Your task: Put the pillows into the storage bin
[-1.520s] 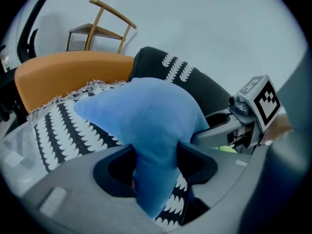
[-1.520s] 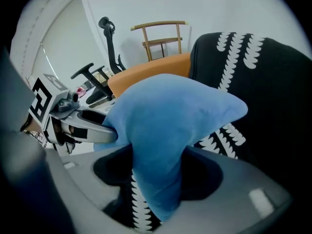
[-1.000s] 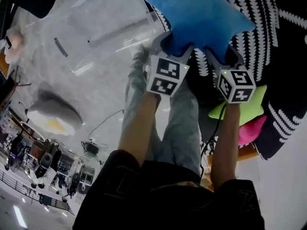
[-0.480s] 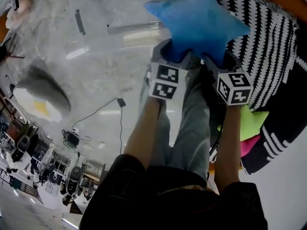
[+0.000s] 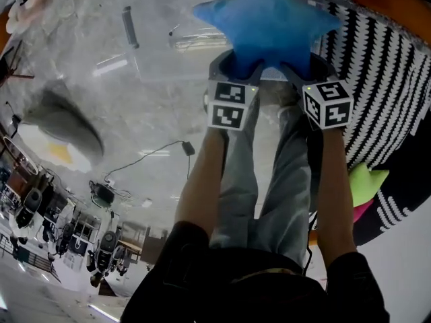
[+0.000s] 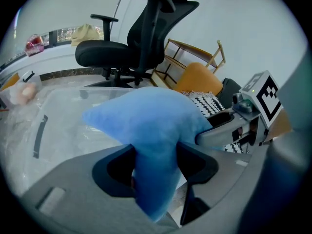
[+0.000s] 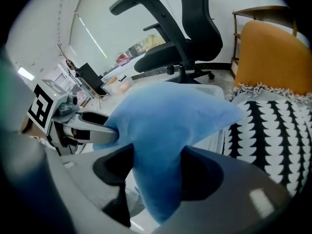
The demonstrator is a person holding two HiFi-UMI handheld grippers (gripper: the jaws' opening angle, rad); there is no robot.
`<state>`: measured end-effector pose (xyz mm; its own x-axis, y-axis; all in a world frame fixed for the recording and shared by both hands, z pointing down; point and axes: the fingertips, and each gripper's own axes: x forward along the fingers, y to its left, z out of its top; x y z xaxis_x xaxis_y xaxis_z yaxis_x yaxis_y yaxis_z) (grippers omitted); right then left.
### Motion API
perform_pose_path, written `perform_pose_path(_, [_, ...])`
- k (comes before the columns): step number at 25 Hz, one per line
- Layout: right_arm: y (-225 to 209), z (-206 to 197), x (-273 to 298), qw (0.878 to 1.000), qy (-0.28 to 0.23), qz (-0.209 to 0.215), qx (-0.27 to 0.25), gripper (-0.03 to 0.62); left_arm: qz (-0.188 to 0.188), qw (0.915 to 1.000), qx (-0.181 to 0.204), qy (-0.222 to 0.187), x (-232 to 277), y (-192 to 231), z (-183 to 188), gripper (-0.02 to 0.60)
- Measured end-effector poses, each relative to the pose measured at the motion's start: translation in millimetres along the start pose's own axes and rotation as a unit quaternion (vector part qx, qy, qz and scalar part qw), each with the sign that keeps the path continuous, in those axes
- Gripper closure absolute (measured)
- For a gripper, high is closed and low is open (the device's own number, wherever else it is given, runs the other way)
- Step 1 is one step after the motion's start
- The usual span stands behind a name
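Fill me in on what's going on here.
A person is handling a blue star pillow: the left gripper and the right gripper are each shut on one of its points. They hold it up by the clear storage bin, not yet in it. A green pillow lies off to the right.

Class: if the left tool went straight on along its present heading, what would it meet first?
The left tool is shut on the blue star pillow, so the pillow fills its line. Beyond the pillow, the clear storage bin looks nearest, though depth is hard to judge.
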<state>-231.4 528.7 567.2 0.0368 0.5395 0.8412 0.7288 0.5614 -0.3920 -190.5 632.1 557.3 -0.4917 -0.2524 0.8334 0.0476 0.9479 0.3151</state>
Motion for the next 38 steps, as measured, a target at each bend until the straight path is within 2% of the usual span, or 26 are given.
perform_pose_path(5, [6, 9, 45, 1.000, -0.001, 0.010, -0.001, 0.296, 0.018, 0.9998, -0.003, 0.012, 14, 41, -8, 0.304])
perform_pose_path(9, [1, 12, 72, 0.999, 0.003, 0.010, 0.032, 0.241, 0.056, 0.9984, -0.009, 0.011, 22, 70, -8, 0.269])
perform_pose_path(10, [0, 10, 75, 0.999, 0.009, 0.009, 0.040, 0.240, 0.074, 0.9971, -0.008, 0.012, 20, 76, -8, 0.278])
perform_pose_path(11, [1, 5, 76, 0.999, 0.016, 0.005, 0.043, 0.240, 0.090, 0.9958, -0.006, 0.015, 17, 80, -9, 0.315])
perform_pose_path(12, [2, -2, 74, 0.999, 0.023, 0.002, 0.043, 0.240, 0.097, 0.9951, -0.004, 0.018, 13, 80, -10, 0.316])
perform_pose_path(15, [7, -16, 59, 0.998, 0.018, 0.003, 0.061, 0.240, 0.074, 0.9971, -0.008, 0.016, 7, 66, -9, 0.328])
perform_pose_path(17, [3, -24, 37, 0.996, -0.004, -0.002, 0.094, 0.243, 0.055, 0.9984, -0.004, 0.008, 6, 47, -1, 0.370])
perform_pose_path(19, [-6, -37, 6, 0.990, -0.038, -0.026, 0.130, 0.331, 0.039, 0.9992, 0.006, 0.001, 5, 20, 4, 0.462])
perform_pose_path(20, [-13, -43, -12, 0.987, -0.058, -0.044, 0.147, 0.423, 0.031, 0.9994, 0.013, -0.002, 5, 5, 8, 0.501])
perform_pose_path(21, [-20, -49, -30, 0.982, -0.077, -0.063, 0.162, 0.502, 0.023, 0.9995, 0.021, -0.006, 5, -10, 12, 0.545])
perform_pose_path(23, [-33, -61, -66, 0.971, -0.110, -0.091, 0.193, 0.556, 0.004, 0.9993, 0.037, -0.009, 5, -43, 22, 0.571])
perform_pose_path(25, [-44, -77, -103, 0.958, -0.141, -0.111, 0.226, 0.591, -0.023, 0.9984, 0.051, -0.006, 5, -81, 28, 0.571])
perform_pose_path(27, [-52, -95, -142, 0.942, -0.176, -0.124, 0.256, 0.591, -0.050, 0.9950, 0.086, 0.005, 6, -123, 26, 0.571])
perform_pose_path(30, [-59, -120, -192, 0.916, -0.232, -0.129, 0.300, 0.591, -0.084, 0.9822, 0.166, 0.027, 10, -184, 22, 0.571])
perform_pose_path(34, [-73, -164, -252, 0.878, -0.276, -0.165, 0.354, 0.591, -0.139, 0.9696, 0.200, 0.026, 5, -273, 23, 0.571])
perform_pose_path(36, [-82, -194, -283, 0.857, -0.293, -0.190, 0.378, 0.591, -0.161, 0.9598, 0.228, 0.026, 4, -319, 16, 0.571])
perform_pose_path(38, [-89, -229, -310, 0.830, -0.312, -0.218, 0.408, 0.591, -0.186, 0.9471, 0.260, 0.027, 3, -363, 4, 0.571])
